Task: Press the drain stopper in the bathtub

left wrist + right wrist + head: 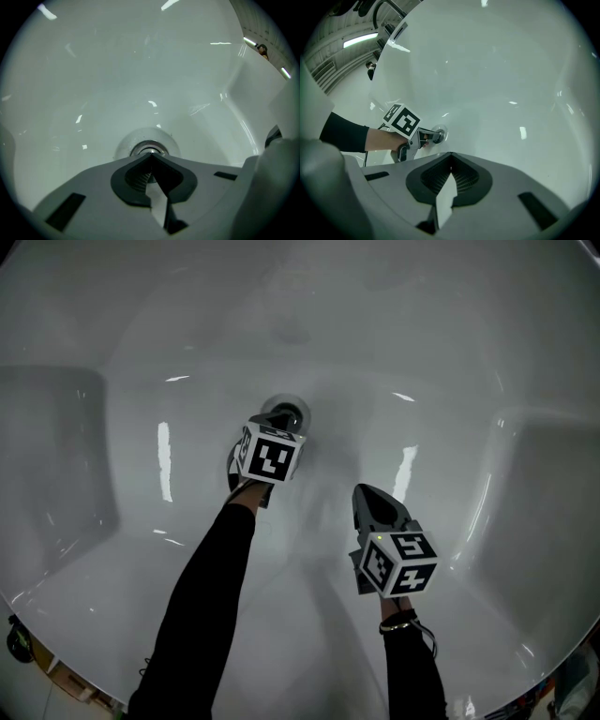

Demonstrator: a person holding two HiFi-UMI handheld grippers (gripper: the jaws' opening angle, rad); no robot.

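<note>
Glossy white tub (450, 352), streaked with light. Left claw (150, 155), tips together, at the stopper (140, 149); right claw (451, 154) also pinched together, empty.

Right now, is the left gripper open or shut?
Shut. In its own view the left gripper has its jaw tips meeting with nothing between them, and the stopper lies just beyond.

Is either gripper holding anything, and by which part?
Nothing. The left gripper and right gripper are shut and empty; the left one points at the drain stopper.
</note>
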